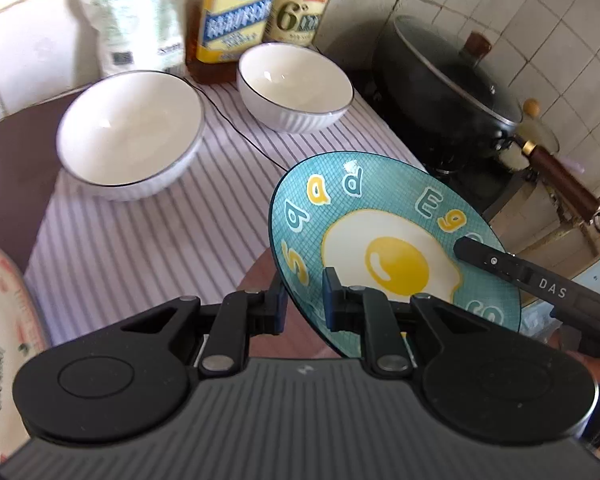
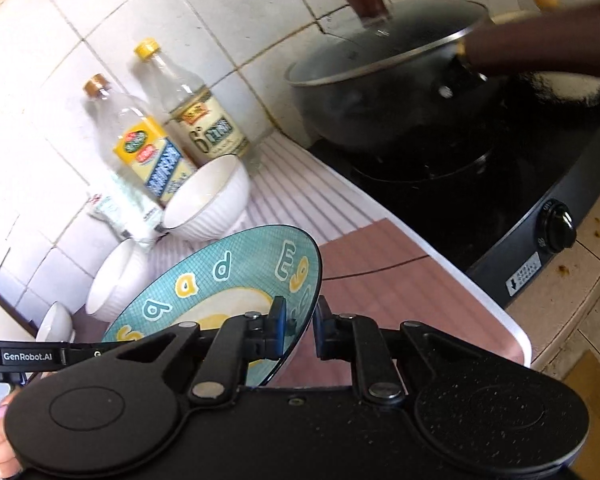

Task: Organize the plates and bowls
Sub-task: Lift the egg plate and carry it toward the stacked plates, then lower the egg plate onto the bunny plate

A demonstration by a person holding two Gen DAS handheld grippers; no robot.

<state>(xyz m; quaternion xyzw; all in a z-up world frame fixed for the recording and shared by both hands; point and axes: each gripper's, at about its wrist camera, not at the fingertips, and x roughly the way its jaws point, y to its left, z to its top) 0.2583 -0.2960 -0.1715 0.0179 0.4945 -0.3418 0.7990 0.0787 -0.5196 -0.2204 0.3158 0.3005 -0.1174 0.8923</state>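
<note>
A teal plate with a fried-egg picture point(image 1: 380, 248) is held tilted above the counter. My left gripper point(image 1: 304, 304) is shut on its near-left rim. My right gripper point(image 2: 298, 330) is shut on the opposite rim of the same plate point(image 2: 220, 276); one of its fingers point(image 1: 500, 264) lies across the plate's face in the left wrist view. A large white ribbed bowl point(image 1: 132, 132) and a smaller white bowl point(image 1: 296, 88) stand on the striped cloth point(image 1: 148, 248) beyond. A flower-patterned plate point(image 1: 0, 320) lies at the far left.
Two oil bottles point(image 1: 236, 12) and a white bag point(image 1: 132, 16) stand against the tiled wall. A dark lidded pot point(image 2: 392, 80) with a brown handle sits on the black stove point(image 2: 500, 200) at the right. Another small white bowl point(image 2: 56, 324) shows at the left.
</note>
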